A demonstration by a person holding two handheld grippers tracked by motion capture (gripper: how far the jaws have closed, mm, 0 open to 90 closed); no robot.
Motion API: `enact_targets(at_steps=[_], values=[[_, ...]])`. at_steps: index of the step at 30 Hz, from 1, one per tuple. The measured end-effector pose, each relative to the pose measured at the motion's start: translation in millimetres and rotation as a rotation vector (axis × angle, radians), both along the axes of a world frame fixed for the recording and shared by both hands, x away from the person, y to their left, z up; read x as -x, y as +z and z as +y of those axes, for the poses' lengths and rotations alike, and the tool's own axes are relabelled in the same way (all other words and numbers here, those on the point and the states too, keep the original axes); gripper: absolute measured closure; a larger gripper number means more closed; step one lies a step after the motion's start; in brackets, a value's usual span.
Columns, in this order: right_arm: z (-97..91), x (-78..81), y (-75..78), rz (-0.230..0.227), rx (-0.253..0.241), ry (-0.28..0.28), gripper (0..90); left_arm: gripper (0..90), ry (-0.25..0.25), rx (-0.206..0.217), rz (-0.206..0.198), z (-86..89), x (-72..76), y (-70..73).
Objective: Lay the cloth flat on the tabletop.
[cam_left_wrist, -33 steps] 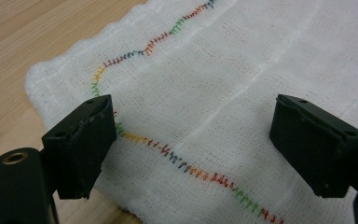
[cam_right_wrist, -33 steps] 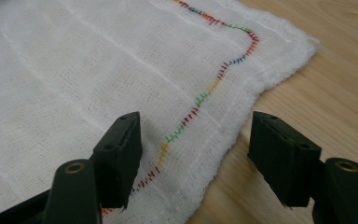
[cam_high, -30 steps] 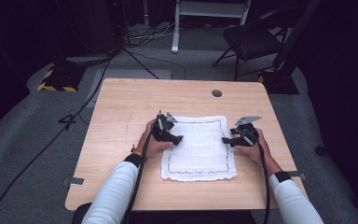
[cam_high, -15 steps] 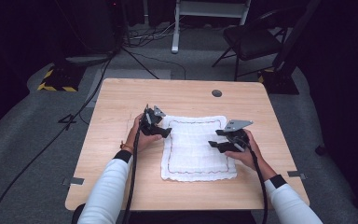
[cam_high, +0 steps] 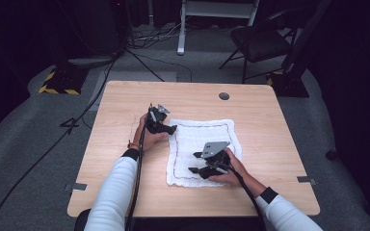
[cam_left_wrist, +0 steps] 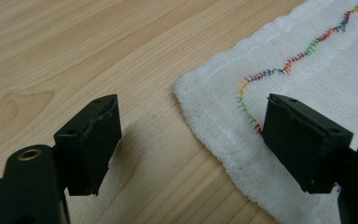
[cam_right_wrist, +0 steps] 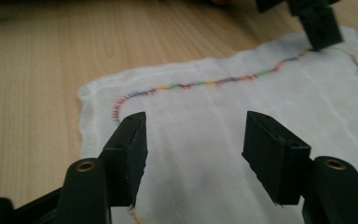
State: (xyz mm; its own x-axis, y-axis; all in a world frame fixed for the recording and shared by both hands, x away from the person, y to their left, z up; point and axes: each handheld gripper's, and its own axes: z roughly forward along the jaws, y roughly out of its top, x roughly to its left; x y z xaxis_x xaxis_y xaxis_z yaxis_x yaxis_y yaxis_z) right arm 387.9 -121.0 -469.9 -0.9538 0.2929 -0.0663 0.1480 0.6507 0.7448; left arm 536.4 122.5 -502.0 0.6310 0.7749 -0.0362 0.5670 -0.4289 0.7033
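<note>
White cloth (cam_high: 203, 150) lies flat, unfolded, on the table (cam_high: 125, 101); nothing gripped. Left gripper (cam_high: 166, 127), jaws apart, straddles its far-left corner. Right gripper (cam_high: 197, 164) hovers agape over the near-left part; folding, if intended, looks unstarted.

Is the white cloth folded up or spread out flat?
Spread out flat: the white cloth lies as one layer on the table, its stitched border showing along the edges.

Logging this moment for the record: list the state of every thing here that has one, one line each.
left gripper: open, jaws astride the cloth's corner edge, gripping nothing.
right gripper: open, over the cloth, gripping nothing.
white cloth: spread flat on the table, unfolded.
wooden table: bearing the cloth.
</note>
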Motion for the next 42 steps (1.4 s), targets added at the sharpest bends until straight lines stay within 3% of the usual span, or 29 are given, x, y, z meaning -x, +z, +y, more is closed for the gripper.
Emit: enact_targets(at_steps=[7,12,14,16,19,25,30,42], values=[[38.6,18.5,-10.0,0.002,0.029,0.114,44.5,33.1,-0.041,0.022,-0.007,2.3,4.7,0.4],[55.7,25.1,-16.3,-0.001,0.046,0.146,44.6,56.5,-0.099,0.042,0.006,4.6,8.6,2.1],[59.8,25.8,-19.3,0.000,0.057,0.143,45.8,66.0,-0.109,0.078,0.023,8.3,9.0,1.4],[61.4,26.6,-22.3,-0.005,0.066,0.141,48.6,72.1,-0.105,0.109,0.041,11.6,9.2,0.6],[60.6,29.3,-25.8,-0.012,0.050,0.146,53.6,77.5,-0.112,0.108,0.045,13.3,11.6,0.7],[58.4,26.1,-25.3,0.014,0.048,0.126,66.2,82.5,-0.124,0.080,0.049,16.1,17.8,2.9],[57.8,25.6,-23.6,-0.009,0.070,0.109,81.5,85.1,-0.115,0.062,0.031,19.3,20.1,4.4],[56.1,27.0,-15.4,-0.024,0.047,0.120,84.2,86.4,-0.098,0.081,-0.010,30.8,23.6,15.1]])
